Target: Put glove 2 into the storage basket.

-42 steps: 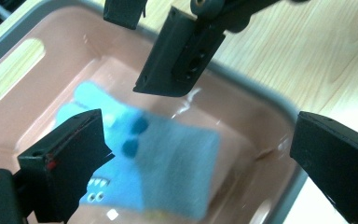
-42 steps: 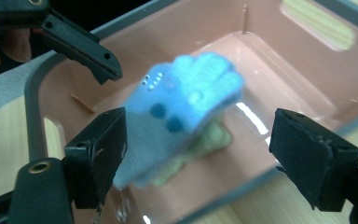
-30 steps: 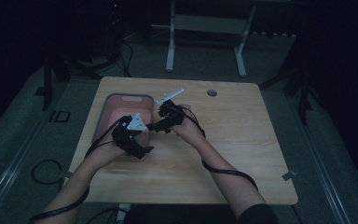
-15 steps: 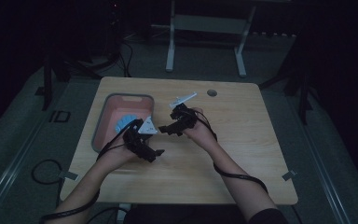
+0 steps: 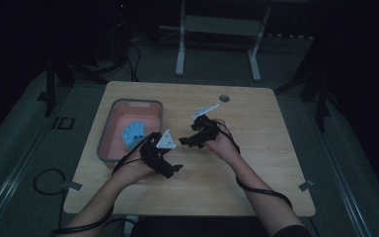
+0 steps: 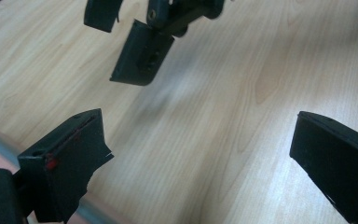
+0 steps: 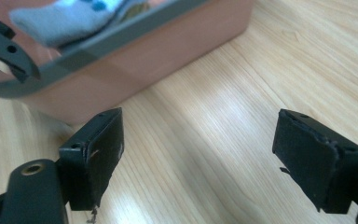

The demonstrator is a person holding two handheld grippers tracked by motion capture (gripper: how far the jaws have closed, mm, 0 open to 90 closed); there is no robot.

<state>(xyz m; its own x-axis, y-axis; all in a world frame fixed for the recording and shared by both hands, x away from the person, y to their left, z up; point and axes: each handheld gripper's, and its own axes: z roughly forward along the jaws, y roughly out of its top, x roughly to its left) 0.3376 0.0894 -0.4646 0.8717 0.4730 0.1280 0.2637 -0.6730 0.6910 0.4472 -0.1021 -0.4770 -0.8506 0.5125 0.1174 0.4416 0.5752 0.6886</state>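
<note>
A: Item one, container?

B: One shallow rectangular pink plastic tray with a grey rim [image 5: 109,129], on the left half of the light wooden table with rounded corners [image 5: 256,182]. In the right gripper view its pink side wall and grey rim [image 7: 135,35] stand just beyond the jaws.

A: Contents?

B: One pale blue piece of folded fabric with darker blue spots [image 5: 133,132], lying inside the tray toward its right side. In the right gripper view the fabric [image 7: 60,18] rests against the inside of the rim and rises a little above it. What kind of fabric item it is cannot be told.

A: Item two, left black hand-held gripper [image 5: 170,170]?

B: Held over bare table just right of the tray's near corner. Jaws spread wide, nothing between them; in its own view [image 6: 198,154] only wood grain lies in the gap.

A: Item three, right black hand-held gripper [image 5: 186,141]?

B: Near the table's middle, pointing left toward the tray, close to the left gripper but apart from it. Jaws wide apart and empty in its own view [image 7: 198,154]. Its jaws also hang at the top of the left gripper view [image 6: 140,51].

A: Other fixtures?

B: One small round dark grommet hole [image 5: 224,98] near the table's far edge.
</note>
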